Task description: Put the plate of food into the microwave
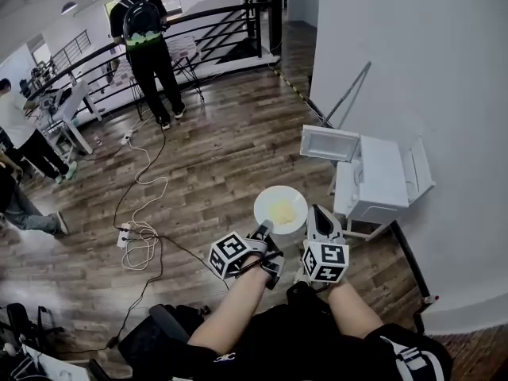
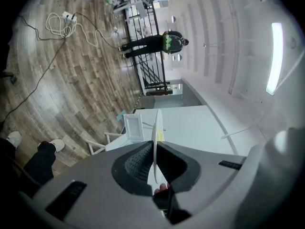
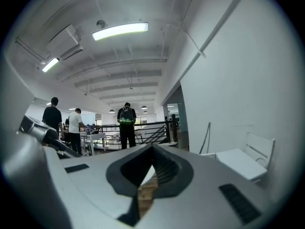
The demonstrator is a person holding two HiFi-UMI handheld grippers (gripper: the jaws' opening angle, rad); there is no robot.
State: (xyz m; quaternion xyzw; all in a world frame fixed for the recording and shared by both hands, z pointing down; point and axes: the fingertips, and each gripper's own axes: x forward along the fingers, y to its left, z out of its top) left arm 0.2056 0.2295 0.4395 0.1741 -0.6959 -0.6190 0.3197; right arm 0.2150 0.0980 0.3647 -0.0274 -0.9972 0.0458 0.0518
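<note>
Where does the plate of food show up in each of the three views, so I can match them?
Head view: plate at centre, its near rim in the left tool.
Left gripper view: edge-on, a thin upright line at centre, between the jaws.
Right gripper view: not identifiable; only a pale sliver behind the jaws.
Shared landmark: the person with the backpack, in all three.

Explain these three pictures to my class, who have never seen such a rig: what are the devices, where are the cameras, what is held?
No robot: a person holds a two-jaw gripper in each hand. One camera sits on the head, looking down; one rides each gripper, looking along its jaws. The left gripper pinches a white plate of yellow food by its rim. The right gripper, jaws together, is beside it. Ahead stands a white microwave, door open.
</note>
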